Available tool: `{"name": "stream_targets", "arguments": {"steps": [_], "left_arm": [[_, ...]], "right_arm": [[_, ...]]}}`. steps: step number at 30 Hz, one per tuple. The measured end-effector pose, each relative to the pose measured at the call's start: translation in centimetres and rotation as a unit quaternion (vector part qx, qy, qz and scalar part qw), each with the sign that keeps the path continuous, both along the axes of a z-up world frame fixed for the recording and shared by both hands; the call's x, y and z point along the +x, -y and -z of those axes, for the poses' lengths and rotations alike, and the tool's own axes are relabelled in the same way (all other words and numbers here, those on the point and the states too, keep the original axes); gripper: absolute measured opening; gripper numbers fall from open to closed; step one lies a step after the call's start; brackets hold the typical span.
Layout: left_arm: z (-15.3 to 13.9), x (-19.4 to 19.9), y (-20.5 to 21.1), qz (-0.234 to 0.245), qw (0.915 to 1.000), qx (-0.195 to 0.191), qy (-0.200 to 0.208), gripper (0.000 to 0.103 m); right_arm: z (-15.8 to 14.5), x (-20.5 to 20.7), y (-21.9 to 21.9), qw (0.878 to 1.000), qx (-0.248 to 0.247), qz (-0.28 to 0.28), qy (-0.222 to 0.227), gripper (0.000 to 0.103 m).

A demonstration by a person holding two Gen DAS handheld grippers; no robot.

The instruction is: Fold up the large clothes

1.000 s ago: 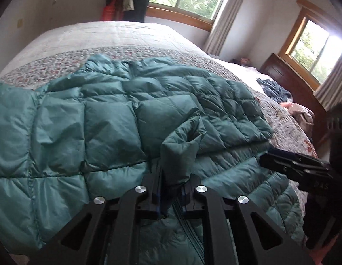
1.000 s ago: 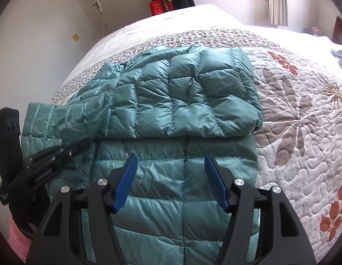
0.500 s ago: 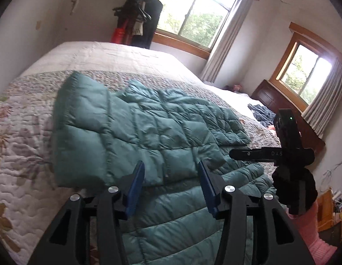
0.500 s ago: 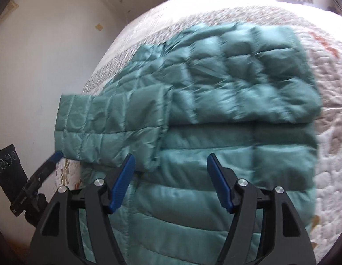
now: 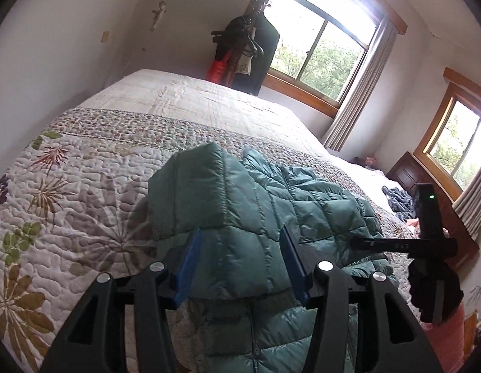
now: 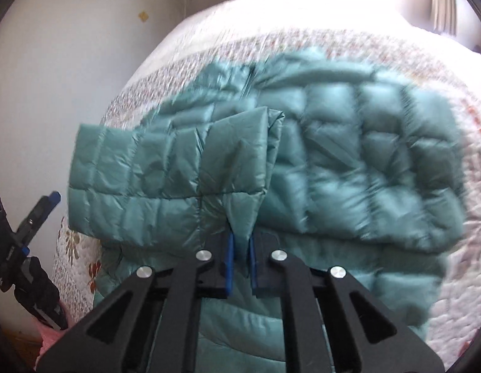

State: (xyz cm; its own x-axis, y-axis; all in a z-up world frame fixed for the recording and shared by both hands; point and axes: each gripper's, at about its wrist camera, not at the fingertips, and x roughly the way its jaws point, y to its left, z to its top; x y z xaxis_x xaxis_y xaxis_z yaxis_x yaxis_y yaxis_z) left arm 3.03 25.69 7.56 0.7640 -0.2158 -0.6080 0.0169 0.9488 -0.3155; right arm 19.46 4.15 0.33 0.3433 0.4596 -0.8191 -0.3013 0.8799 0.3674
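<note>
We've got the teal puffer jacket lying on the quilted bed, one sleeve folded across its front. Our right gripper is pinched tight on a fold of that sleeve near the cuff. Left gripper has fingers spread wide w/ nothing held, sleeve edge btwn them.

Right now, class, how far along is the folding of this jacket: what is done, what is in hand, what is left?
Done: the jacket lies on the bed with its top part folded over. In hand: the right hand-held gripper is shut on the sleeve; the left hand-held gripper is open, jaws either side of the sleeve. Left: laying that sleeve across and folding the jacket smaller.
</note>
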Motion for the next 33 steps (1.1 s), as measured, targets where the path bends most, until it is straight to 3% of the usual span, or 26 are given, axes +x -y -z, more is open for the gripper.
{"name": "stream_targets", "arguments": {"steps": [6, 13, 19, 22, 28, 33], "left_arm": [[0.9, 2.5, 2.3, 0.016, 0.9994, 0.031, -0.006, 0.052], [3.4, 5.9, 5.7, 0.042, 0.9962, 0.067, -0.037, 0.052], [6.6, 8.3, 5.6, 0.021, 0.9921, 0.089, -0.087, 0.051], [7.1, 8.4, 5.4, 0.017, 0.991, 0.095, -0.093, 0.051], [3.8, 6.4, 6.1, 0.027, 0.9944, 0.092, -0.046, 0.052], [2.3, 6.2, 9.3, 0.057, 0.9896, 0.131, -0.014, 0.055]], "right_arm": [[-3.0, 1.1, 7.3, 0.995, -0.034, 0.085, 0.044, 0.005], [-0.6, 2.1, 13.9, 0.989, -0.025, 0.148, 0.006, 0.005], [3.0, 2.7, 13.6, 0.989, -0.023, 0.142, -0.023, 0.012], [2.8, 2.1, 13.0, 0.99, -0.038, 0.133, -0.012, 0.017], [-1.4, 0.1, 12.5, 0.983, -0.078, 0.147, 0.074, 0.027], [-2.1, 0.3, 10.3, 0.987, -0.07, 0.113, 0.086, 0.028]]}}
